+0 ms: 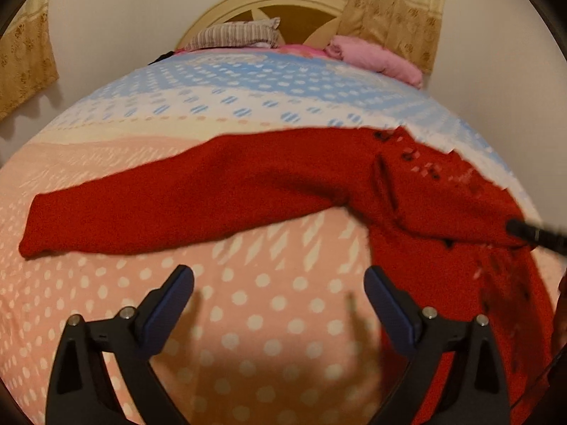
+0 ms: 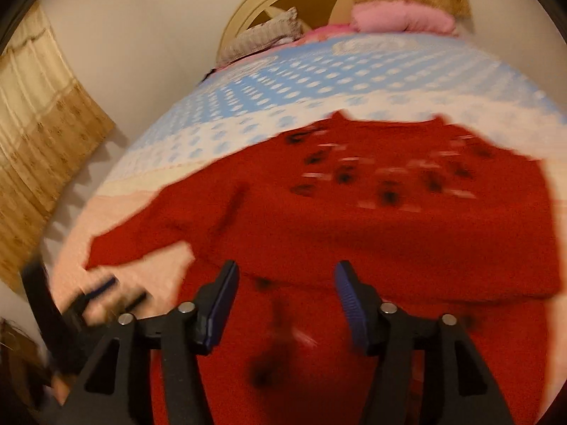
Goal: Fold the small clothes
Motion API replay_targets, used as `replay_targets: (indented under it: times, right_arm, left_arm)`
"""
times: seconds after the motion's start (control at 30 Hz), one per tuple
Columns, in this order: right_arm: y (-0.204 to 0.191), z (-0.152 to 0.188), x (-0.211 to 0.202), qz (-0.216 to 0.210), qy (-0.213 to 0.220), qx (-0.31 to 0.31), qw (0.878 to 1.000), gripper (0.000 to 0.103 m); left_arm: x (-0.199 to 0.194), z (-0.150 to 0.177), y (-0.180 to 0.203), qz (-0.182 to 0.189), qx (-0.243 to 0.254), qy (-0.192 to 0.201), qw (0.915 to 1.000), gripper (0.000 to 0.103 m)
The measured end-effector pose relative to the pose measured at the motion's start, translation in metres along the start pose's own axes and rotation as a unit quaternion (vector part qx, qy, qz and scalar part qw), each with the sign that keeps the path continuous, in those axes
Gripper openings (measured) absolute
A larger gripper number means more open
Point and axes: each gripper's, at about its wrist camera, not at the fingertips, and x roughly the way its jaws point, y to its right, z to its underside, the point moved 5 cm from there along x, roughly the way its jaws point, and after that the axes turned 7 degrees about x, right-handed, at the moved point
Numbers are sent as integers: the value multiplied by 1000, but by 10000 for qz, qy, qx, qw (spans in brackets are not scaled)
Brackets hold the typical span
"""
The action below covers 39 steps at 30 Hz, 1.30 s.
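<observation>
Left gripper point(image 1: 280, 283): held low over the bedspread point(image 1: 248, 304), pointing toward the headboard point(image 1: 269, 3). Jaws spread wide, nothing between them; both blue pads point(image 1: 170, 304) hang over bare pink dotted fabric.

Right gripper point(image 2: 287, 276): held over the body of the red sweater point(image 2: 354, 226), aimed toward the headboard. Jaws parted, pads clear of each other, no cloth caught between them as far as the blurred frame shows. In the left wrist view only a dark tip enters from the right edge, against the sweater; whether it touches the cloth cannot be told.

Red sweater point(image 1: 198, 198): lies flat on the bedspread, one sleeve stretched out to the left, just ahead of the left gripper's fingertips and apart from them. The body sits to that gripper's right and runs down past its right finger. Dark and pale motifs mark the chest. A fold of the body lies across itself in front of the right gripper.

Hard to make out: the right wrist view is motion-blurred; motif details are smeared. The sweater's lower hem is cut off behind the gripper frames. The left gripper appears at that view's lower left as a dark blur.

Far end of bed: striped pillow point(image 1: 237, 33), pink bundle point(image 1: 375, 58); curtain point(image 1: 389, 3) behind.
</observation>
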Motion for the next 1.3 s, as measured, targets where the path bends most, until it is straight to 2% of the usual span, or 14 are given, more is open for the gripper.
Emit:
replay_targets:
  times: [0.2,0.27,0.37,0.47,0.5,0.53,0.6,0.67,0.87,1.0,1.1,1.17,1.23,1.3]
  right_arm:
    - [47,26,-16,525,-5,37,9986,61]
    - [49,39,-15,461,-76,22,9989,61]
    - [48,60,-11,637,38,-298,9975,61]
    - [48,69,-13,608,134,-395,9973,69]
    - [48,69,-13,586,145,-393,9974,71]
    - [49,69,-12,560,126,-381,9976,72]
    - [49,70,-10,528,92,-352,9979,73]
    - [48,71,-10,511,96,-358,9980,75]
    - [48,72,-10,510,106,-366,9980,75]
    - [47,72,-11,540,112,-363,9978,75]
    - [47,71,-12,559,94,-352,9978,75]
    - [48,69,-24,305,150,-153,9993,75]
    - [52,61,-41,-155,248,263,9992,75]
    - [57,47,-52,-257,355,475,9979,75]
  left_arm:
    - [-2,-46,43,404,385,132,9984,93]
    - [10,-58,60,471,565,119,9972,85]
    - [41,-67,82,658,652,-154,9956,76]
    - [75,-64,92,746,476,-554,9945,55]
    - [80,-62,94,829,383,-668,9936,35]
    - [88,-59,94,892,278,-798,9924,25]
    - [83,-57,93,843,171,-603,9945,8]
    - [65,-57,91,1093,39,-303,9935,7]
    - [10,-62,77,1338,-126,250,9906,7]
    - [16,-57,71,1228,-84,127,9923,7]
    - [45,-41,73,810,175,-278,9962,7]
    - [54,-31,73,783,209,-399,9959,7]
    - [52,-33,73,798,182,-311,9962,8]
    - [53,-33,74,727,211,-293,9967,11]
